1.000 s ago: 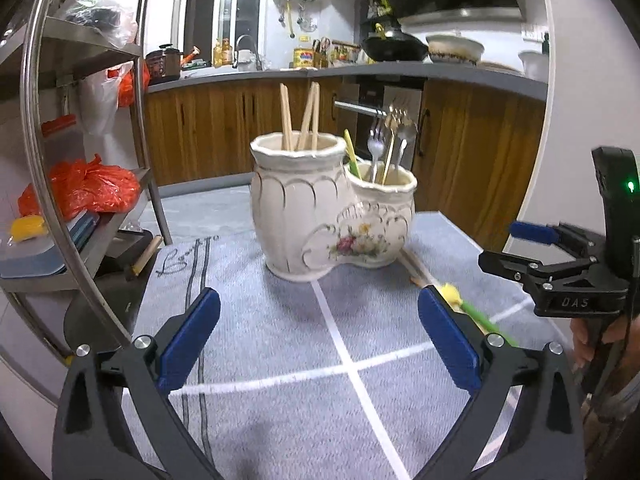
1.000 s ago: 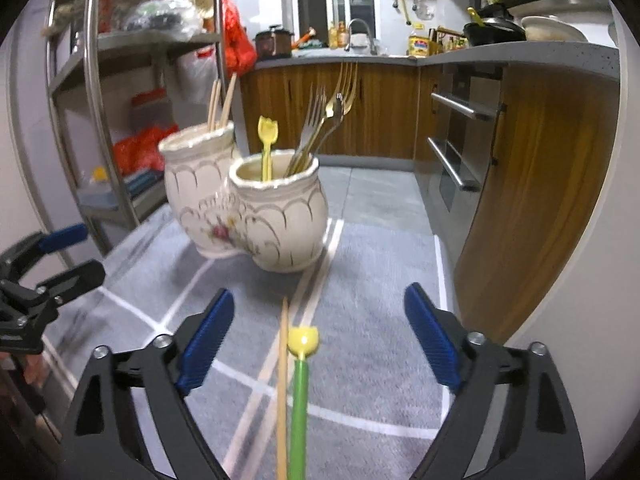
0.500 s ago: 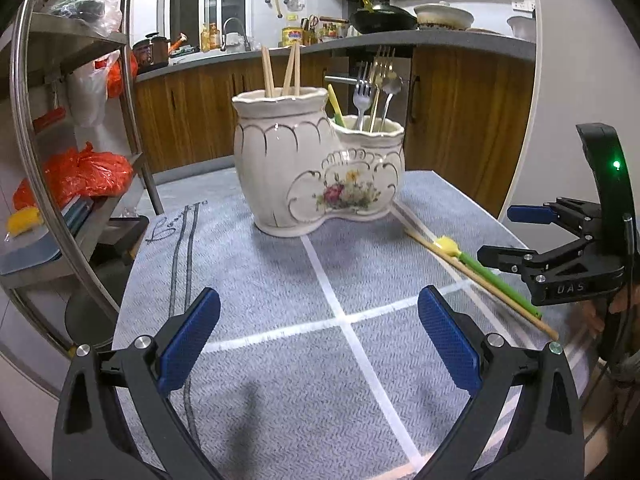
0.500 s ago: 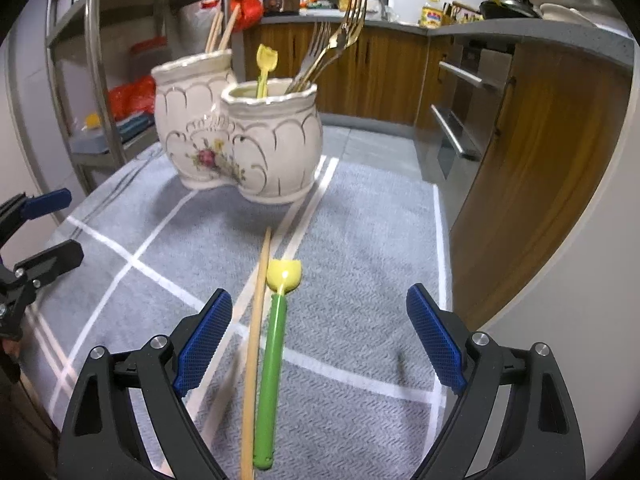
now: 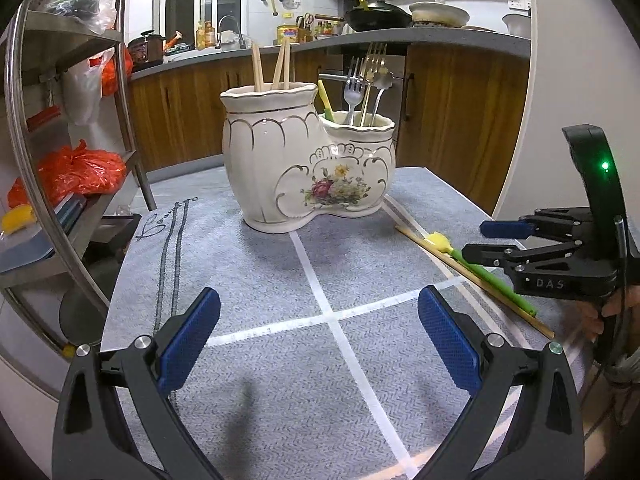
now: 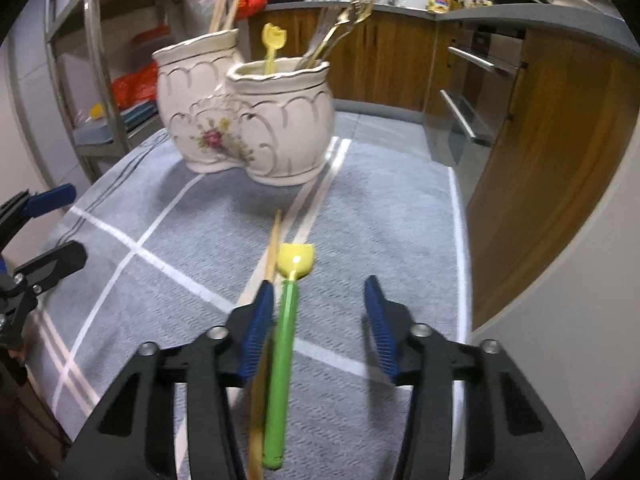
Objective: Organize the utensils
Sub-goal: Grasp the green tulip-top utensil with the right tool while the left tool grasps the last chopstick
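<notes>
A white ceramic double utensil holder [image 5: 304, 168] [image 6: 244, 120] stands on a grey cloth. Its tall pot holds chopsticks [image 5: 270, 66], its low pot forks [image 5: 362, 80] and a yellow-green spoon [image 6: 270, 48]. A green-handled spoon with a yellow bowl [image 6: 286, 328] [image 5: 476, 266] and a wooden chopstick [image 6: 272, 252] [image 5: 472, 280] lie side by side on the cloth. My right gripper [image 6: 320, 316] [image 5: 480, 240] is low over the spoon's handle, partly open, empty; the handle lies just inside its left finger. My left gripper [image 5: 318, 340] is wide open and empty.
A metal shelf rack [image 5: 60, 160] with orange bags stands to the left. Wooden kitchen cabinets [image 5: 460, 120] and an oven [image 6: 480, 92] stand behind and right of the table. The cloth's right edge [image 6: 460, 240] is close to the lying spoon.
My right gripper has dropped down and forward over the green spoon handle, and its jaws have narrowed. My left gripper has pulled back a little from the holder.
</notes>
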Tool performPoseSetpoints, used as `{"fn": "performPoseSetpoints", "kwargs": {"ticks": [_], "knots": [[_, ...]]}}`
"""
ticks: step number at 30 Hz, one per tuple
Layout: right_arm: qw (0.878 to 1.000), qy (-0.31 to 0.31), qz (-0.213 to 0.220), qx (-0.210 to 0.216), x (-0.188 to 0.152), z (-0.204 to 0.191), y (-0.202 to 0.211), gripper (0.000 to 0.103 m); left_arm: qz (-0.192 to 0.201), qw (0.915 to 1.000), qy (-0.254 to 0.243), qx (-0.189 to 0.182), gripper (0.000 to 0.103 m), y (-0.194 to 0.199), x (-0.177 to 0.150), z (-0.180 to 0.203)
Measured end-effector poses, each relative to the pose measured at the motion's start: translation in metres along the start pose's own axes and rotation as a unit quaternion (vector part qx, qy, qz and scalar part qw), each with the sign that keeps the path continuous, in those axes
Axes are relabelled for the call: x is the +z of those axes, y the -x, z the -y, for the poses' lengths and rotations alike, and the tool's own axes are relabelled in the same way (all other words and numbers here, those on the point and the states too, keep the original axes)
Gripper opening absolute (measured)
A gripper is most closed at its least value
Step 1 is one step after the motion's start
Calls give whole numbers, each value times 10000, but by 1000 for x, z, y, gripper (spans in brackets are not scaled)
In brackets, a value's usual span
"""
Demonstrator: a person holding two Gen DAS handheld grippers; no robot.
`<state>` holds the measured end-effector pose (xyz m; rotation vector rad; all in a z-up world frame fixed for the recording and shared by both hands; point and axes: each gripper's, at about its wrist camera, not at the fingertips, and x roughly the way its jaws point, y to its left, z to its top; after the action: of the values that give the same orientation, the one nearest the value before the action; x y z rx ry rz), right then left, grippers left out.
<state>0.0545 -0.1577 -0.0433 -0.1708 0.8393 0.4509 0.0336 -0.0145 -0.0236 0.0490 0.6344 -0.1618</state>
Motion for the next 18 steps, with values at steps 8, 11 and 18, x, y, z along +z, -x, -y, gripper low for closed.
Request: {"fn": "performPoseSetpoints", "kwargs": {"ticks": [8,11,18], "knots": [[9995,-4,-217,248,1,-2,-8,21,-39,10000,-29,-48,97,-3,0,5],[9986,-95,-247,448,2,2,-9,11,-72,9999,-110,-81,97,-4,1,10],[9981,-145,-40,604,2,8,0,10,-204,9993,-195,-246,97,-9,12,34]]}}
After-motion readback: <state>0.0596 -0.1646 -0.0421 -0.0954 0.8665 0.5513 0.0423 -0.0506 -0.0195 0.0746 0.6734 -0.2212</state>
